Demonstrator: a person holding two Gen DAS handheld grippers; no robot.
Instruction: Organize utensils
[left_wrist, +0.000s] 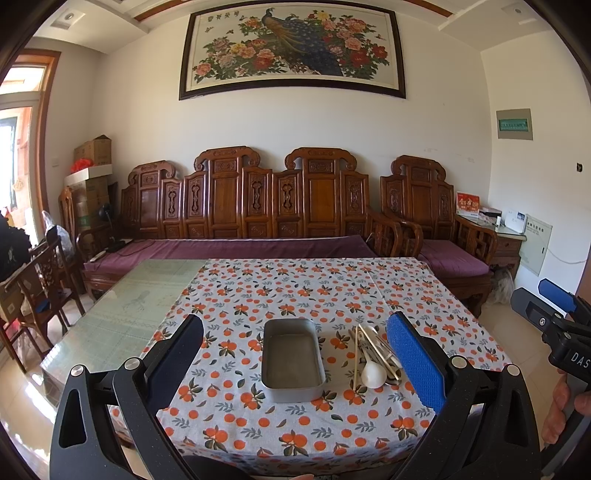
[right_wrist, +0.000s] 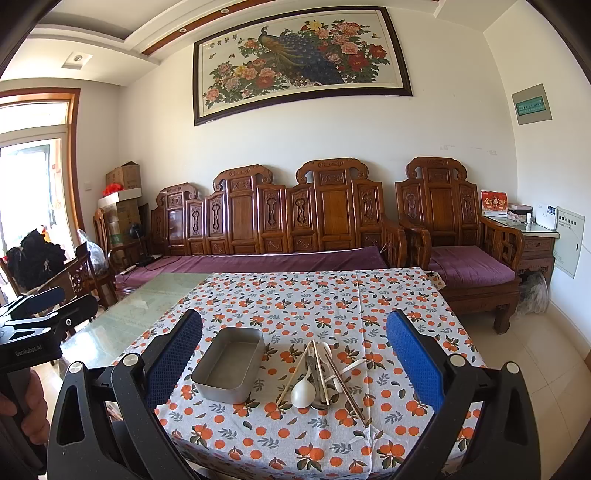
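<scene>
Blue-padded tool (right_wrist: 294, 350), rectangular metal tray (right_wrist: 229, 365)

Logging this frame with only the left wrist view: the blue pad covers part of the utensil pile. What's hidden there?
Observer: In the right wrist view the whole utensil pile shows, beside the metal tray and apart from it. A brown chopstick runs out toward the near right.
Operator: Is the right gripper holding anything?
Observer: No. The right gripper has its jaws wide open and empty, with the pile in view between them.
Operator: And the left gripper's handle?
Observer: At the left edge a hand grips the handle of the left gripper, off to the side of the table.
</scene>
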